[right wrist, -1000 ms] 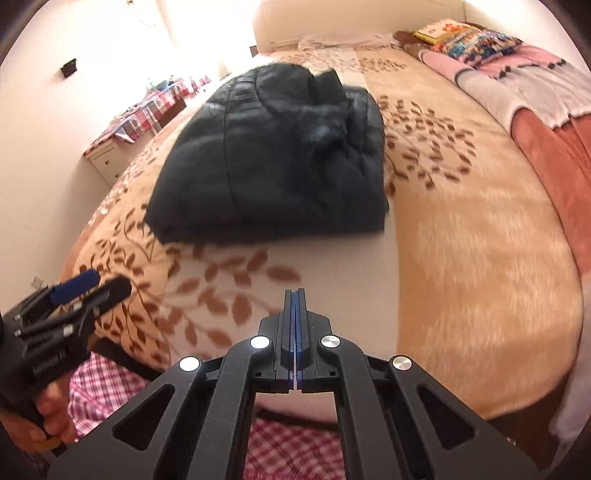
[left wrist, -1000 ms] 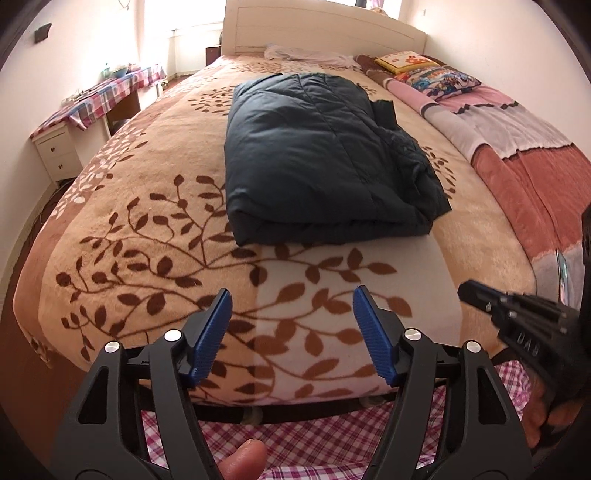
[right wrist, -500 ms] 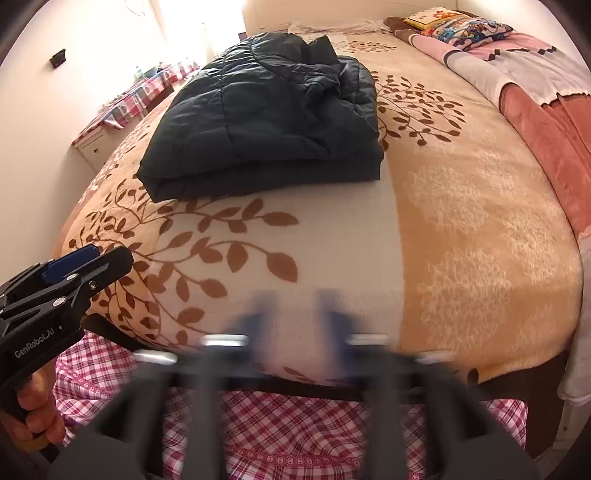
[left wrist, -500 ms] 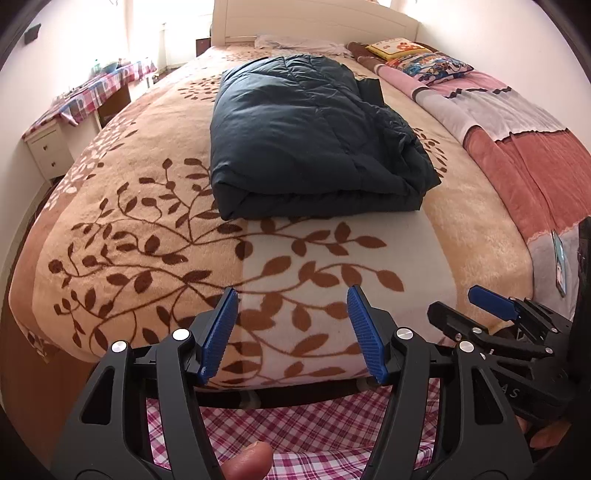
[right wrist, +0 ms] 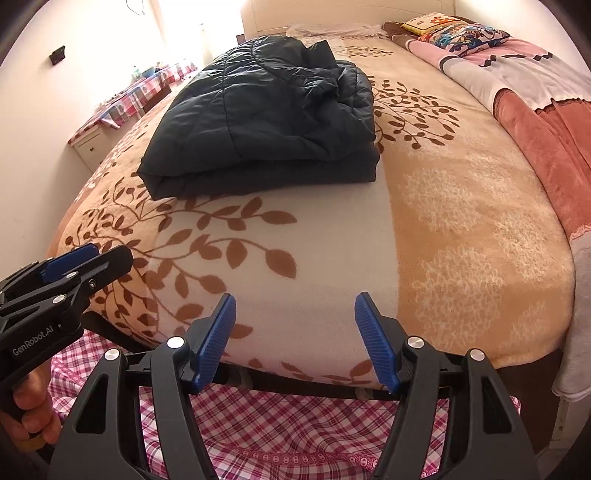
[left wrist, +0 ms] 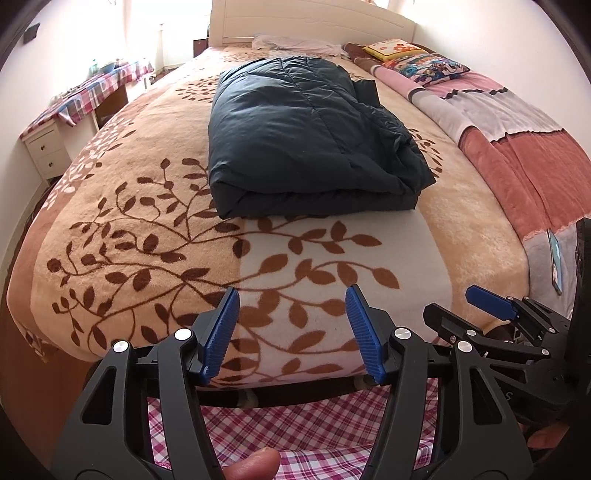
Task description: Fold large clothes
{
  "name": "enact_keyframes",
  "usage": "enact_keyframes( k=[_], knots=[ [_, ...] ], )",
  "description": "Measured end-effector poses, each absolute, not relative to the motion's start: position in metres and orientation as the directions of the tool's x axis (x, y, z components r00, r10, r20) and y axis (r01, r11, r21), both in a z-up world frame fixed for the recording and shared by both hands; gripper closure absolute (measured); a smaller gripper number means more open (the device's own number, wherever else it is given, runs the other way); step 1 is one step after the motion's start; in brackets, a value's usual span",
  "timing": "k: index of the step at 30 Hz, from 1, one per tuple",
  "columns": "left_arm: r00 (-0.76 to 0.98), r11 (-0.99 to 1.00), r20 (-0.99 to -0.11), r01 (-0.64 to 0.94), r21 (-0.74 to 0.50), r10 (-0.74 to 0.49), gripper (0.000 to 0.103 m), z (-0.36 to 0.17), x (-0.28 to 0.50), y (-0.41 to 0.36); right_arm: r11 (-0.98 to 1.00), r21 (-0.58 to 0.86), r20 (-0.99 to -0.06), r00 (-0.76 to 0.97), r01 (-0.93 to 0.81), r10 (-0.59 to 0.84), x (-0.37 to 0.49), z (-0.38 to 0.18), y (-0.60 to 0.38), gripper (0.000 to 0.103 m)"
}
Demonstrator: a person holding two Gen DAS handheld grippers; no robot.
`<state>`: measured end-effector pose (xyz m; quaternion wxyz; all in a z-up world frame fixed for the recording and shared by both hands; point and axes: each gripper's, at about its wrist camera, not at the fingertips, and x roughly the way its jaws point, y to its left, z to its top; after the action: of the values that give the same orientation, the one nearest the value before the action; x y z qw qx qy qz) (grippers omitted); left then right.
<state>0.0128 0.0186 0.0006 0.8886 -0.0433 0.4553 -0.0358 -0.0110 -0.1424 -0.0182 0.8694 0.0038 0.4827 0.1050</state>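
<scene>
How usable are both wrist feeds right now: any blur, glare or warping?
Left wrist: sharp; the folded jacket is clear, the window area behind the headboard blown out, the bed bulging from fisheye. Right wrist: also sharp, the same glare at top left, dark corners.

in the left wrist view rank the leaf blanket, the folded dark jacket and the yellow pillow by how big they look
1. leaf blanket
2. folded dark jacket
3. yellow pillow, though it lies farthest away, which shrinks it.
</scene>
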Motion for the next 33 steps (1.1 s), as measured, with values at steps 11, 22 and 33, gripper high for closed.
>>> enact_keyframes(
  k=[11,22,33],
  knots=[
    [0.579,0.994,-0.808,0.029,-0.108,-0.104,0.046,0.0017,0.0113,0.016,0.977,0.113,-0.839,0.509,-0.181,0.191,-0.0121,-0.0182,-0.1423,0.036],
    [0.578,0.994,-0.809,0.03,-0.107,-0.105,0.047,0.0019,0.0112,0.0153,0.976,0.122,-0.842,0.502,-0.18,0.198,-0.0114,-0.0203,-0.1434,0.036],
    [0.577,0.994,-0.81,0.031,-0.106,-0.105,0.048,-0.0002,0.011,0.0145,0.976,0.123,-0.843,0.5,-0.178,0.198,-0.0121,-0.0209,-0.1423,0.036]
  ],
)
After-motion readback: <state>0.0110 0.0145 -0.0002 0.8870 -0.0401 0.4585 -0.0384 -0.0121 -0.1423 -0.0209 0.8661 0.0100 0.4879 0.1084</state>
